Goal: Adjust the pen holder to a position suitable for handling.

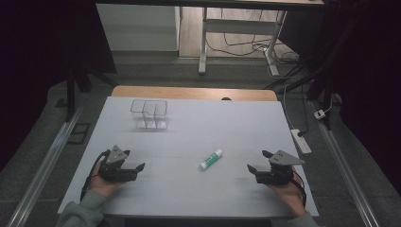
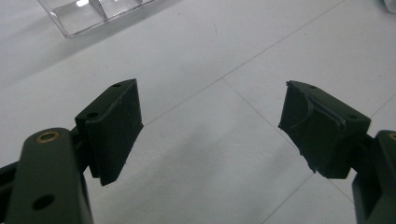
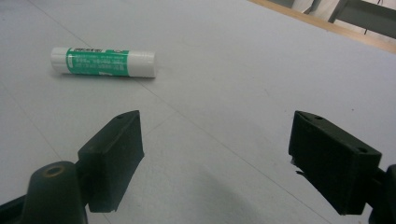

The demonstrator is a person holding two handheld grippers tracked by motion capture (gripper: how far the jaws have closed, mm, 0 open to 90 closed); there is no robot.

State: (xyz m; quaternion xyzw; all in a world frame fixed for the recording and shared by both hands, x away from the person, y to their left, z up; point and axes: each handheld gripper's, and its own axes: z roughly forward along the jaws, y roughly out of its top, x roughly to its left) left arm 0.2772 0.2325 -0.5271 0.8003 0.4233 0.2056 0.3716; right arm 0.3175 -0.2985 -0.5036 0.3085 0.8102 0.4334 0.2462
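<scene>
1. Nearest the person, at table's front edge: left gripper (image 1: 137, 169) and right gripper (image 1: 254, 170), one per hand, both low over the surface, well apart from each other. Jaws on both spread wide w/ nothing between; looks like a ready stance, neither committed to a reach.
2. Glue stick (image 1: 211, 159), green/white, lying on its side btwn the two grippers, nearer the right one. In right gripper view it lies ahead and off to the left of the jaws (image 3: 102, 62), not lined up w/ the gap; judgement: right gripper needs to turn toward it before closing.
3. Clear plastic organizer (image 1: 149, 114), divided compartments, upright toward far-left of table, appears empty. Corner also visible in left gripper view (image 2: 88, 16). Likely destination for the stick; left gripper sits on that side.
4. Table (image 1: 189, 127): white top w/ faint seam lines, wood edge at the back.
5. Beyond: dim room, grey floor, white desk frame (image 1: 203, 42), loose cables, power strip (image 1: 301, 140) at right.
</scene>
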